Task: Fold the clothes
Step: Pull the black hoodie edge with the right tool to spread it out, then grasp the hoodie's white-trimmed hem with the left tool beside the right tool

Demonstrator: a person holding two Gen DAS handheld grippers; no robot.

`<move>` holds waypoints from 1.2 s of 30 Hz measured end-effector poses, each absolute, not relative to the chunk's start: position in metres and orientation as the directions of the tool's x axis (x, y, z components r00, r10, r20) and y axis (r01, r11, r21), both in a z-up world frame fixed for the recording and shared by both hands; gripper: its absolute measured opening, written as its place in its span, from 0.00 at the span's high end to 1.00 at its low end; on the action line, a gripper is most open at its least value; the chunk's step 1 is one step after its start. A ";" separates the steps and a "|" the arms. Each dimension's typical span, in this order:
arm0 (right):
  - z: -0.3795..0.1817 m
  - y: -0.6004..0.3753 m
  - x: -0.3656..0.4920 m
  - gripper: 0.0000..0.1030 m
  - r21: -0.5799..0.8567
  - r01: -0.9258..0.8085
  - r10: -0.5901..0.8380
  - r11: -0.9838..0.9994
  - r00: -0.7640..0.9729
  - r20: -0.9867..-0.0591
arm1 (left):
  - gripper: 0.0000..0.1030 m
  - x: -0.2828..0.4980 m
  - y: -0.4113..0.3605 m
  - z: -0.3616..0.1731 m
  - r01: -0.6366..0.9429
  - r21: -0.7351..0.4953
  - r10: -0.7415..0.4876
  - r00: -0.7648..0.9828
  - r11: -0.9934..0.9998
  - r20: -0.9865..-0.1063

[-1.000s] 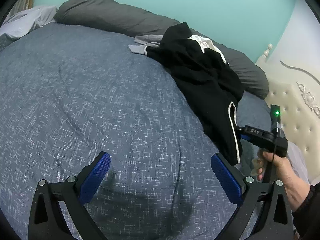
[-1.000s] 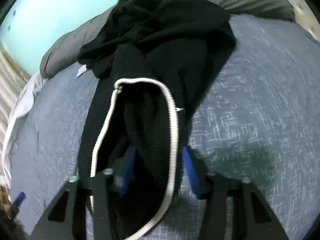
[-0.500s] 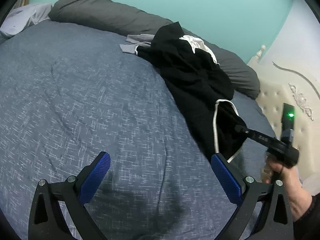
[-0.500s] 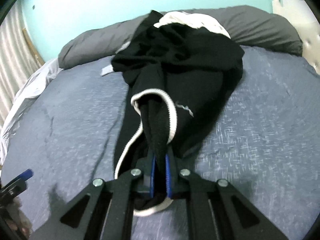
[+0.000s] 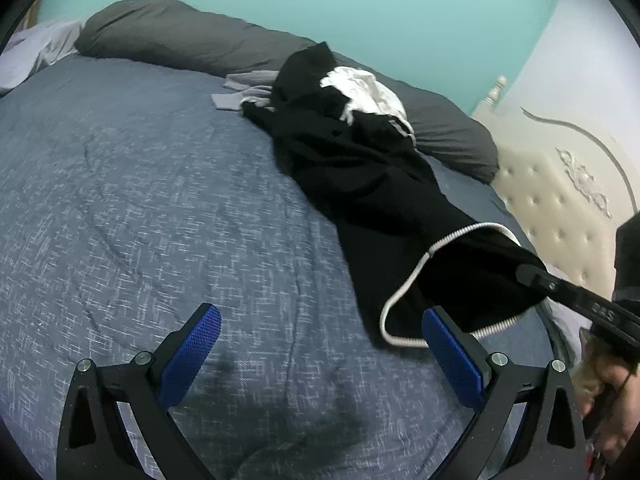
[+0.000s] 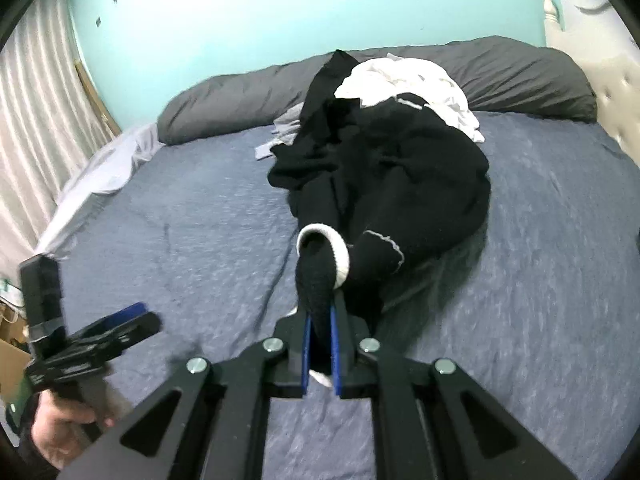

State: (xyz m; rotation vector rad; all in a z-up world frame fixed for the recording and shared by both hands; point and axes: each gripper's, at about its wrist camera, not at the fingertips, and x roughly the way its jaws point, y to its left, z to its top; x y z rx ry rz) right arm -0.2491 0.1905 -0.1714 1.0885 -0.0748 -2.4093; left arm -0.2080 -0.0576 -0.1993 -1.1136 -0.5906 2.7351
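Observation:
A black garment (image 5: 360, 176) (image 6: 404, 184) with a white-trimmed edge lies crumpled on the blue-grey bedspread (image 5: 140, 200) (image 6: 192, 216). My right gripper (image 6: 320, 316) is shut on the garment's near end and lifts it off the bed, so the cloth stretches back to the pile. In the left wrist view that gripper (image 5: 532, 276) enters from the right, its tip buried in the black cloth. My left gripper (image 5: 320, 344) hangs open over bare bedspread, left of the lifted hem, touching nothing. A white garment (image 5: 368, 88) (image 6: 416, 76) sits behind the black one.
A long dark grey pillow (image 5: 192, 40) (image 6: 520, 68) runs along the far edge under the teal wall. A cream tufted headboard (image 5: 560, 200) stands at the right. Pale sheets (image 6: 100, 168) and a curtain (image 6: 36, 100) border the left side. A small grey cloth (image 5: 244, 92) lies by the pile.
My right gripper closed on the black garment's trimmed end and rose, pulling it up and toward me. My left gripper lifted slightly and stayed open.

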 end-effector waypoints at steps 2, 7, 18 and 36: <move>-0.176 0.193 -0.235 0.93 0.260 0.417 -0.471 -0.871 -0.558 -0.683 | 0.00 -0.206 -0.053 -0.201 0.005 -0.407 0.282 -0.712 -0.914 -0.643; -0.212 0.207 -0.222 0.92 0.350 0.362 -0.500 -0.864 -0.532 -0.683 | 0.00 -0.204 -0.040 -0.208 -0.029 -0.387 0.297 -0.696 -0.921 -0.654; -0.263 0.251 -0.223 0.69 0.428 0.243 -0.481 -0.870 -0.604 -0.635 | 0.01 -0.223 -0.012 -0.235 -0.048 -0.310 0.264 -0.655 -0.950 -0.708; -0.292 0.268 -0.231 0.66 0.588 0.174 -0.570 -0.790 -0.564 -0.598 | 0.01 -0.229 0.014 -0.246 -0.077 -0.262 0.246 -0.656 -0.962 -0.713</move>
